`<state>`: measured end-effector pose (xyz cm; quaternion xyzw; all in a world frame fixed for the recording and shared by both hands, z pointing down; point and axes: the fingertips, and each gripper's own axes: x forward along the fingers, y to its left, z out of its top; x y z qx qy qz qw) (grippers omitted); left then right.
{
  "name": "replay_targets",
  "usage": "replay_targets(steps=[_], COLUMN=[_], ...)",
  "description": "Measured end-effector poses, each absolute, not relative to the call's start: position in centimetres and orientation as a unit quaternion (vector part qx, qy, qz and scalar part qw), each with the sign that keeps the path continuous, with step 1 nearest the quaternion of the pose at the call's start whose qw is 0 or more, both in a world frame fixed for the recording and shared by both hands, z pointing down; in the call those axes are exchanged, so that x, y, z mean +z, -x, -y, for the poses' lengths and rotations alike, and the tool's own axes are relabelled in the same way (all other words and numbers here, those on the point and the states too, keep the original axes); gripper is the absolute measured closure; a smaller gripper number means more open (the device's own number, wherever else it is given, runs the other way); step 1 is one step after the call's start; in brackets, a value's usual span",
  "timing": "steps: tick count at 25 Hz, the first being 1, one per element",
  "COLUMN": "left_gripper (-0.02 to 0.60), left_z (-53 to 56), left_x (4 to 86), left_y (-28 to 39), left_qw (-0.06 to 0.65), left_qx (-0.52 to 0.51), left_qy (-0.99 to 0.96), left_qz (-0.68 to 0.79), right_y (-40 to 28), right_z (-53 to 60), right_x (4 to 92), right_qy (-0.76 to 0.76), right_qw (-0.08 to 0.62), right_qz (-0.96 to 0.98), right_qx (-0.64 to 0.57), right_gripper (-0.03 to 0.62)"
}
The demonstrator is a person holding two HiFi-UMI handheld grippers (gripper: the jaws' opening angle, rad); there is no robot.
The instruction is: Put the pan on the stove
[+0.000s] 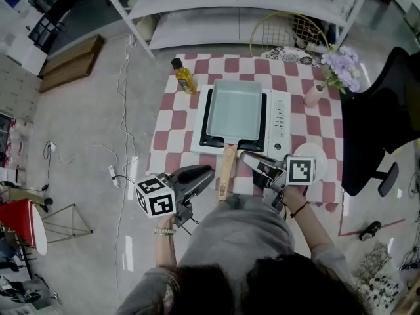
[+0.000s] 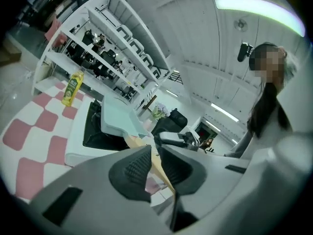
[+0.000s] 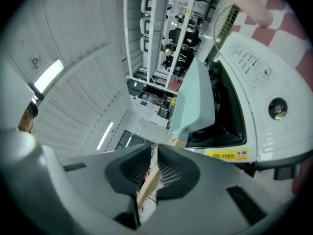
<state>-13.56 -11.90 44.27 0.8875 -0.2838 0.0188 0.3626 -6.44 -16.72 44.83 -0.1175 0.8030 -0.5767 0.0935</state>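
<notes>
A pale green rectangular pan [image 1: 233, 110] sits on the white single-burner stove [image 1: 279, 120], its wooden handle [image 1: 226, 169] pointing toward me. My left gripper [image 1: 211, 170] lies just left of the handle, its jaws shut with nothing between them. My right gripper [image 1: 244, 156] lies just right of the handle, shut as well. In the left gripper view the gripper [image 2: 155, 153] points at the pan [image 2: 117, 116], and the handle [image 2: 161, 173] shows beyond the jaws. In the right gripper view the gripper [image 3: 154, 153] faces the pan [image 3: 195, 102] and stove [image 3: 259, 92].
The stove stands on a red-and-white checked cloth [image 1: 174, 143]. A yellow oil bottle [image 1: 185, 77] stands at the back left, a vase of purple flowers [image 1: 338, 67] at the back right, a white plate [image 1: 315, 153] beside the right gripper. A black chair [image 1: 380, 123] is to the right.
</notes>
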Motion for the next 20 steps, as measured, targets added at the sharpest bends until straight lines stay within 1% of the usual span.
replay_targets(steps=[4,8,20], left_gripper=[0.527,0.541,0.545], left_z=[11.8,11.9,13.0], left_x=[43.6,42.9,39.1], left_y=[13.6,14.3,15.7], left_qw=[0.324,0.275,0.145], left_qx=[0.04,0.064,0.045], left_qy=[-0.89,-0.887,-0.872], left_qz=[0.318,0.364,0.465], right_y=[5.3,4.2,1.1], right_z=[17.0,17.4,18.5], right_x=[44.7,43.6,40.3], right_qy=[0.147,0.181,0.237], right_qw=[0.069,0.05,0.068], right_qz=[-0.834,-0.871,-0.917], right_qx=[-0.527,-0.454,-0.313], right_gripper=[0.555,0.565,0.571])
